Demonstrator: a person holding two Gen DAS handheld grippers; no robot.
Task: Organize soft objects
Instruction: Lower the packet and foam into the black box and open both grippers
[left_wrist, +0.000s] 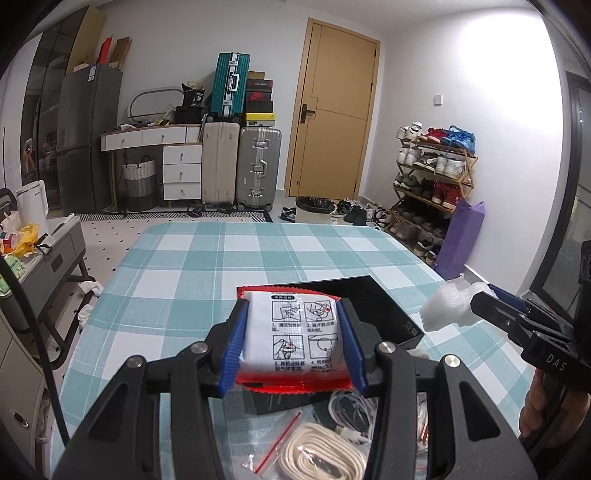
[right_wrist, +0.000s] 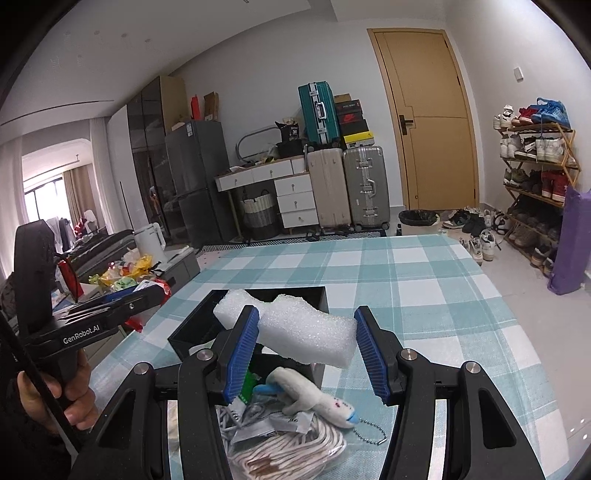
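My left gripper (left_wrist: 293, 332) is shut on a white packet (left_wrist: 303, 332) with red edges and printed diagrams, held above an open black box (left_wrist: 384, 310). To the right, my right gripper (left_wrist: 484, 297) carries a white foam piece (left_wrist: 448, 304). In the right wrist view my right gripper (right_wrist: 306, 347) is shut on that foam piece (right_wrist: 295, 328), which lies crosswise between the blue pads over the black box (right_wrist: 195, 325). At the left of that view, a hand holds my left gripper (right_wrist: 147, 295) with the red-edged packet (right_wrist: 162, 286).
Below the grippers lie a small white plush toy (right_wrist: 314, 395) with a ball chain, a bagged coil of cream rope (left_wrist: 317, 454) and white cables (left_wrist: 351, 410). The table has a teal check cloth (left_wrist: 221, 266). A grey side table (left_wrist: 55, 254) stands to the left.
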